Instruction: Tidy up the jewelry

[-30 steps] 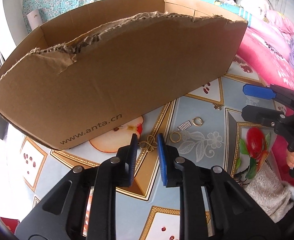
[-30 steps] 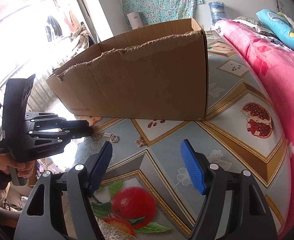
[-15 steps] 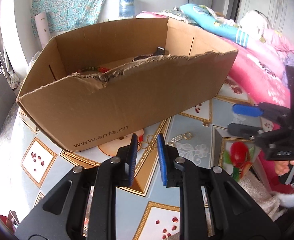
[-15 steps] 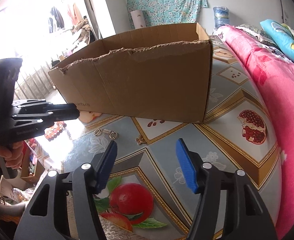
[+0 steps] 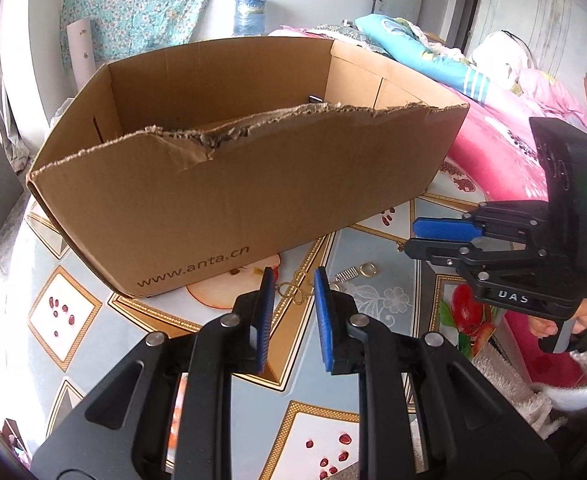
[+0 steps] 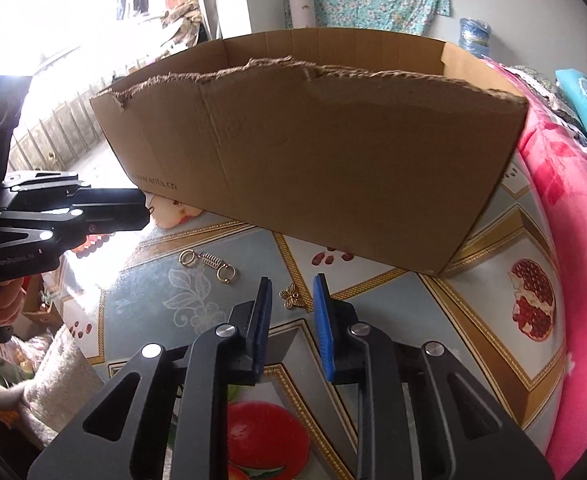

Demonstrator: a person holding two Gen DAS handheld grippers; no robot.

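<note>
A torn cardboard box (image 5: 229,184) marked www.anta.cn stands on the patterned table; it also shows in the right wrist view (image 6: 333,152). My left gripper (image 5: 293,284) is open with a narrow gap, above a gold knot charm (image 5: 293,286) on the table. A small spring (image 5: 347,274) and a gold ring (image 5: 367,268) lie to its right. My right gripper (image 6: 291,288) is open with a narrow gap, its fingers either side of a gold butterfly charm (image 6: 292,295). A spring with two rings (image 6: 209,260) lies to its left.
A pink floral quilt (image 6: 573,220) lies along the table's right side. Folded bedding (image 5: 413,52) is behind the box. A fluffy cloth (image 6: 57,384) sits at the near edge. Something dark (image 5: 315,99) lies inside the box.
My right gripper has narrowed its jaws and moved forward to the butterfly charm. My left gripper has dropped a little towards the table; less of the box interior shows.
</note>
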